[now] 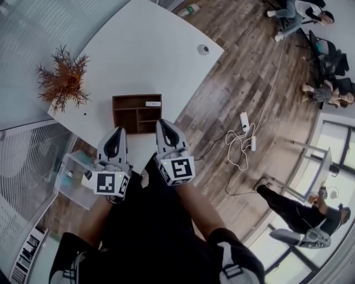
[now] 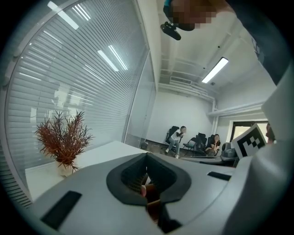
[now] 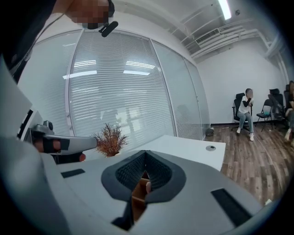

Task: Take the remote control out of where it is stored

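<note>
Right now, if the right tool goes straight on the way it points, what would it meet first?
Probably the near wall of the wooden organizer, just ahead of the right tool; depth is unclear. The remote control lies farther back inside.

A white table (image 1: 138, 50) fills the upper middle of the head view. On it, at ten o'clock, stands a dried reddish plant (image 1: 64, 80). At one o'clock a round cable grommet (image 1: 203, 49) sits near its edge. A bottle (image 1: 189, 10) lies at twelve, just past the table. On the wood-plank floor (image 1: 222, 94) at three o'clock lie a white power strip (image 1: 244, 121) and looped cables (image 1: 239, 150). Seated people (image 1: 324, 94) are at two o'clock, another person (image 1: 288, 211) at four.
</note>
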Available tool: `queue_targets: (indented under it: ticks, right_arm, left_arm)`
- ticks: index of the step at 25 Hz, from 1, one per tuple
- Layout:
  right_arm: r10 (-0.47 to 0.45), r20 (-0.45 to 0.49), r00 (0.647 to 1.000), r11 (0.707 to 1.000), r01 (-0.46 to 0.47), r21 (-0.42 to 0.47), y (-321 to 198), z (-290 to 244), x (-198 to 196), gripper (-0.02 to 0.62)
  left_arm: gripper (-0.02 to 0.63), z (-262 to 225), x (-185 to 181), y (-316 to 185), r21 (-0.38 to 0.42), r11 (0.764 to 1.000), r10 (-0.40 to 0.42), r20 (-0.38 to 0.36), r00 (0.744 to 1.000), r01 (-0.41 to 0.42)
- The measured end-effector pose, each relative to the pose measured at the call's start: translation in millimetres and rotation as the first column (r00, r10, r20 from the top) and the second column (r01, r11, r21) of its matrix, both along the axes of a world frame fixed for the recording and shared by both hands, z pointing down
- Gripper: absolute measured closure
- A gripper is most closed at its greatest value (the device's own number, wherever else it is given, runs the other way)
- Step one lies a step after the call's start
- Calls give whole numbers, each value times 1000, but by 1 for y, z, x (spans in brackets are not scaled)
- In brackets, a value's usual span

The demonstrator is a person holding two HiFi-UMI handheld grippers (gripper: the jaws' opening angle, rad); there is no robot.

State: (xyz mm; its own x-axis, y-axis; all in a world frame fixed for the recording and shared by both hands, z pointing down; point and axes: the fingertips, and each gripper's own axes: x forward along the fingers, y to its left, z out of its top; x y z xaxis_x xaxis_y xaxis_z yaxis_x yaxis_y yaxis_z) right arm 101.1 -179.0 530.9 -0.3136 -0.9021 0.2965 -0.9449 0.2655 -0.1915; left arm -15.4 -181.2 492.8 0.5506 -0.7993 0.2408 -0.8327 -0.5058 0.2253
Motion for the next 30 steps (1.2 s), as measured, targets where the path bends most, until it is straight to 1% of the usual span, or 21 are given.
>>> queue_targets:
  ticks: [5, 8, 11, 14, 17, 21, 26, 30]
  right_arm:
    - [-28, -40, 999, 999, 27, -29, -22, 24, 3, 590]
    - [-70, -51, 996, 996, 67, -63, -32, 40, 0, 544]
    - [-159, -80, 984, 982, 149, -118, -37, 60, 1, 498]
    - [-197, -103, 975, 976, 185, -112, -48, 72, 10, 480]
    - [-270, -114, 956, 958, 255, -133, -53, 79, 12, 469]
    - [-360, -117, 926, 929, 345, -133, -57, 87, 4, 457]
    - [-422, -137, 896, 904, 402, -148, -58, 93, -3, 436]
    - [-452, -157, 878, 888, 425, -176, -59, 101, -7, 431]
  left_arm:
    - [600, 17, -1, -13, -30, 1000, 1, -8, 1000, -2]
    - [600, 28, -2, -18, -48, 999, 1, -5, 1000, -1]
    - [600, 37, -3, -20, -74, 997, -3, -7, 1000, 2]
    - [600, 43, -5, -23, -85, 996, -10, -11, 1000, 9]
    - [600, 50, -7, -26, -92, 996, -10, -6, 1000, 9]
    - [600, 57, -8, -29, -102, 995, -13, -7, 1000, 12]
    - [600, 63, -3, -27, -116, 993, 6, -2, 1000, -6]
    - [600, 65, -2, -26, -123, 992, 11, -6, 1000, -12]
